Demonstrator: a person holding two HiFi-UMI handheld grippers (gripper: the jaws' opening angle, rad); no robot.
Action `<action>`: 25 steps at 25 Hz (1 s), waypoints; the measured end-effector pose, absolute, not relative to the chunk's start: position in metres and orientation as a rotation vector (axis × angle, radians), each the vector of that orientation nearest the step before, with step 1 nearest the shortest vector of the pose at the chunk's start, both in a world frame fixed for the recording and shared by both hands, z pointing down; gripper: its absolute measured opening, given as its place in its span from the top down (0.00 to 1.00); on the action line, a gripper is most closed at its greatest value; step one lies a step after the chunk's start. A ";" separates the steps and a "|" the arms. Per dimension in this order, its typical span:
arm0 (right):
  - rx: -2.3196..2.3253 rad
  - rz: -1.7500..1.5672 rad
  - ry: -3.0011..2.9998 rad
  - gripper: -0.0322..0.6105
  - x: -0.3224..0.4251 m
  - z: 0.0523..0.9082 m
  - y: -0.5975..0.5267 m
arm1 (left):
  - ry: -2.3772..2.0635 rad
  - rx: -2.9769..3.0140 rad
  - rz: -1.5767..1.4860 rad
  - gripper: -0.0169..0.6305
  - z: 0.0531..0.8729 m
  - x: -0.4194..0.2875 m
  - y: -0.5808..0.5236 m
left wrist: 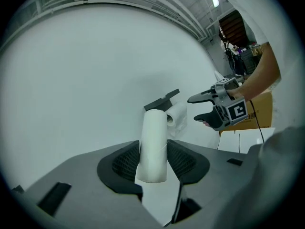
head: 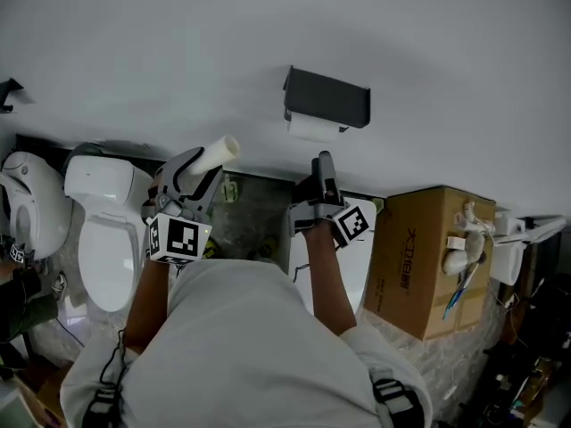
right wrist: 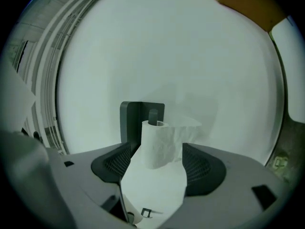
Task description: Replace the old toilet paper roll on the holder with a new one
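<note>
A dark holder (head: 326, 95) hangs on the white wall, with a thin paper roll (head: 312, 127) on it just below. In the right gripper view that roll (right wrist: 162, 144) sits on the holder's peg (right wrist: 153, 115), a loose sheet trailing from it. My right gripper (head: 323, 163) (right wrist: 158, 168) points up at the roll from just short of it, jaws open and pads off the paper. My left gripper (head: 194, 173) (left wrist: 153, 168) is to the left and lower, shut on a new white roll (head: 219, 152) (left wrist: 153, 144) that stands out past its fingers. The left gripper view also shows the holder (left wrist: 162, 100) and the right gripper (left wrist: 209, 109).
Below the wall stand a white toilet (head: 107, 230) at the left and another (head: 27, 205) at the far left edge. A cardboard box (head: 428, 257) with small items on top stands at the right, a white fixture (head: 357, 261) beside it under my right arm.
</note>
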State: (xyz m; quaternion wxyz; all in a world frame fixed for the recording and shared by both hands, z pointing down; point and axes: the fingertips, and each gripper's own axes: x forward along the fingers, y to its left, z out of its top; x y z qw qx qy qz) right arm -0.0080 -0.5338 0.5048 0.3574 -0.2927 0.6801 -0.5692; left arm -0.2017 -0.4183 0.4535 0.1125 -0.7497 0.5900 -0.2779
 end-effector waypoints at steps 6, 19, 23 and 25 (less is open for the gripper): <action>-0.945 -1.330 1.951 0.55 0.010 0.493 -0.507 | 1.696 -2.262 -0.732 0.66 0.452 -0.197 -0.428; -1.398 -0.708 2.436 0.84 0.044 0.437 -0.481 | 1.678 -2.341 -0.532 0.66 0.433 -0.193 -0.446; -1.581 -0.524 2.534 0.90 0.051 0.430 -0.481 | 1.690 -2.363 -0.452 0.66 0.423 -0.195 -0.453; -1.648 -0.457 2.564 0.93 0.053 0.428 -0.482 | 1.702 -2.377 -0.404 0.66 0.419 -0.197 -0.457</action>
